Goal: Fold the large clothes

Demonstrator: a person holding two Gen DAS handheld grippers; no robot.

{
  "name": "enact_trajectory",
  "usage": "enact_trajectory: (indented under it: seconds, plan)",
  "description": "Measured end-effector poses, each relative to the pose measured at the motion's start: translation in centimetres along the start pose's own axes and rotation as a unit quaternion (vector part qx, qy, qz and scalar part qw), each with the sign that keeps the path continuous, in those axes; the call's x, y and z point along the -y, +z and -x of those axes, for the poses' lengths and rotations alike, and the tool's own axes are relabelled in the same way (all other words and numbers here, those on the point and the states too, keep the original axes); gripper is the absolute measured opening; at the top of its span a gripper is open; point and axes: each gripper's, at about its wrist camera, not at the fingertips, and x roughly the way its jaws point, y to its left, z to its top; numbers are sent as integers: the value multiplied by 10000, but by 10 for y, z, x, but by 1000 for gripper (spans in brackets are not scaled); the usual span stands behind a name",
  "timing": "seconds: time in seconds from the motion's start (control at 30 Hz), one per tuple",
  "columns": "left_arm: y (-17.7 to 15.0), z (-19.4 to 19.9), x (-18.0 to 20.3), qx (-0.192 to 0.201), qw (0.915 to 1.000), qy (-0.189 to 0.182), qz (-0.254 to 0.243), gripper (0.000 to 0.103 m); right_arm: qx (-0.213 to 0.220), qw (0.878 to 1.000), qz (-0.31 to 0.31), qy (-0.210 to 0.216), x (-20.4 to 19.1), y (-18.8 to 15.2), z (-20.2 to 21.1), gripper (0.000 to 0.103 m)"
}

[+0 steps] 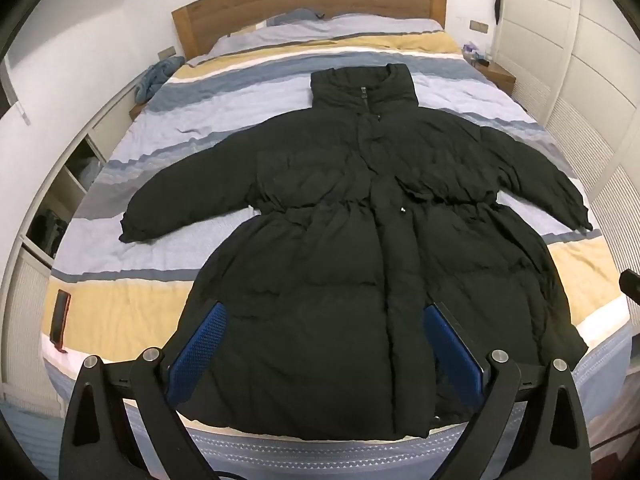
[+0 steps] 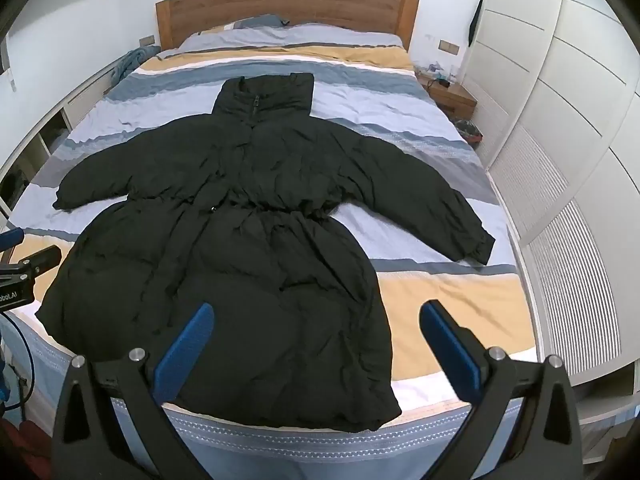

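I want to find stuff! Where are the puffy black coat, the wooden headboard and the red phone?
Puffy black coat (image 1: 360, 240): left wrist view, on its front panel.
Wooden headboard (image 2: 288, 4): right wrist view, on its middle board.
Red phone (image 1: 61, 316): left wrist view, on its dark face.

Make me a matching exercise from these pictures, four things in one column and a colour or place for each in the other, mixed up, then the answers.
Things:
1. puffer coat
2. headboard
3. phone
4. left gripper

Descriptions:
A. wooden, at the far end of the bed
B. black, spread flat with sleeves out
C. blue pads, jaws wide open above the coat's hem
D. lying on a yellow stripe of the bedcover

Pairs: 1-B, 2-A, 3-D, 4-C
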Motion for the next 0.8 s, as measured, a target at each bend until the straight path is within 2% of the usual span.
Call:
enact_trajectory:
  seconds: [0.47,0.8]
  plan:
    - [0,-8,5,-112,9999,-18,-102,98,-61,10000,-20,19,1,-1,-4,103]
    - [4,-10,-3,-169,9998,-98,53,98,-44,10000,-24,26,1,-1,-6,103]
